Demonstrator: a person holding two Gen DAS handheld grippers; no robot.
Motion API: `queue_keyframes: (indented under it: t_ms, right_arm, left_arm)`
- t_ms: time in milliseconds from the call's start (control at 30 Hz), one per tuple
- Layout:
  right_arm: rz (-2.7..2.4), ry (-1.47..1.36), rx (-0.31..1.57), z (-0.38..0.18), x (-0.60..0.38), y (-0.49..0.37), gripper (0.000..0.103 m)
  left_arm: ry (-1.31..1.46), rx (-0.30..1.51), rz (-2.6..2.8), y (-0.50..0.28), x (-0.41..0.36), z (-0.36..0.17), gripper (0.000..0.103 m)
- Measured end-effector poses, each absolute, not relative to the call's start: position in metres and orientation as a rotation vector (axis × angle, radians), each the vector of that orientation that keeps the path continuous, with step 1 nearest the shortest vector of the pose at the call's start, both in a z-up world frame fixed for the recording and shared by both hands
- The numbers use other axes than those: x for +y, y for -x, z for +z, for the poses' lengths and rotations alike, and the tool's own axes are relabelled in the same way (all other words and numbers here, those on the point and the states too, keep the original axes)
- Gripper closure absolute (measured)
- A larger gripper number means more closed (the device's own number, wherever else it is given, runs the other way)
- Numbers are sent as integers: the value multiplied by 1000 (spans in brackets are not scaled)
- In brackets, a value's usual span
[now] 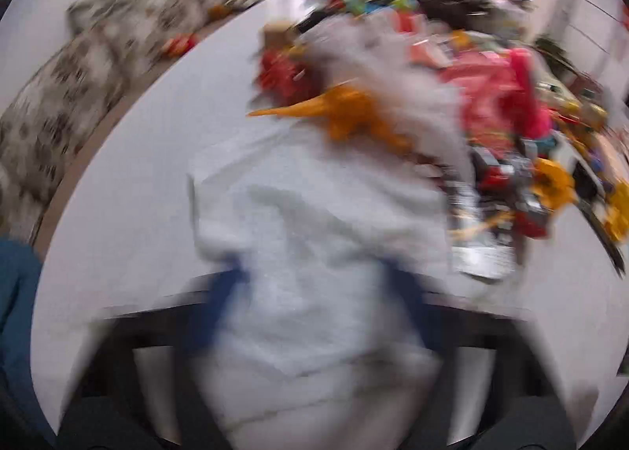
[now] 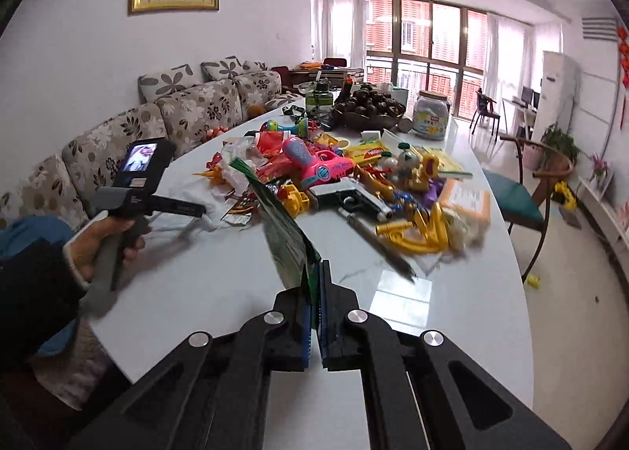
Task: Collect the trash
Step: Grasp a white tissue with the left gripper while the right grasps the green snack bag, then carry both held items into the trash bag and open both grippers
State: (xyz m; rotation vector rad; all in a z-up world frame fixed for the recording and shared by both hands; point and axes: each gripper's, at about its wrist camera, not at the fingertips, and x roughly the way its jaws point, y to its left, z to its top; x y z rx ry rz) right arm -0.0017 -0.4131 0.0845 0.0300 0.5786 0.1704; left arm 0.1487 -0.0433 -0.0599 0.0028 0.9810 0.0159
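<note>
My right gripper is shut on a green foil wrapper and holds it above the white table. My left gripper shows blurred in its own view, closed on a white tissue or plastic sheet that fills the gap between its blue pads. In the right wrist view the left gripper is held by a hand at the table's left edge, its tip on the white sheet. More crumpled white and red wrappers lie at the near side of the toy pile.
A pile of toys covers the table's middle: a pink toy gun, a silver toy pistol, yellow plastic parts. Behind stand a bowl of dark nuts and a jar. A floral sofa runs left; a chair stands right.
</note>
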Motion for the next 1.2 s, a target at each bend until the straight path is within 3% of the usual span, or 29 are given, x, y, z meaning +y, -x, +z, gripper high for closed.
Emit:
queue_keyframes:
  t_ms: [33, 133, 300, 500, 600, 733, 1033, 1200]
  right_arm:
    - [163, -24, 569, 85, -412, 6, 100]
    - [165, -44, 547, 87, -410, 15, 100]
    - [234, -107, 516, 95, -399, 38, 100]
    - [399, -158, 534, 104, -364, 84, 100]
    - [490, -197, 601, 93, -347, 116, 100]
    - [522, -207, 720, 61, -328, 144, 100]
    - [455, -98, 1058, -91, -282, 122, 100]
    - [444, -41, 1222, -175, -264, 90, 100]
  left_arm:
    - [56, 1003, -54, -142, -37, -58, 103]
    - [55, 901, -92, -99, -26, -37, 103]
    - [-130, 572, -206, 55, -29, 33, 102]
    - [-229, 461, -419, 193, -26, 50, 102]
    - [-253, 499, -467, 230, -26, 26, 102]
    - [-222, 698, -530, 248, -14, -39, 102]
    - [-301, 1118, -506, 201, -11, -207, 102]
    - [-343, 1278, -518, 172, -21, -273, 100]
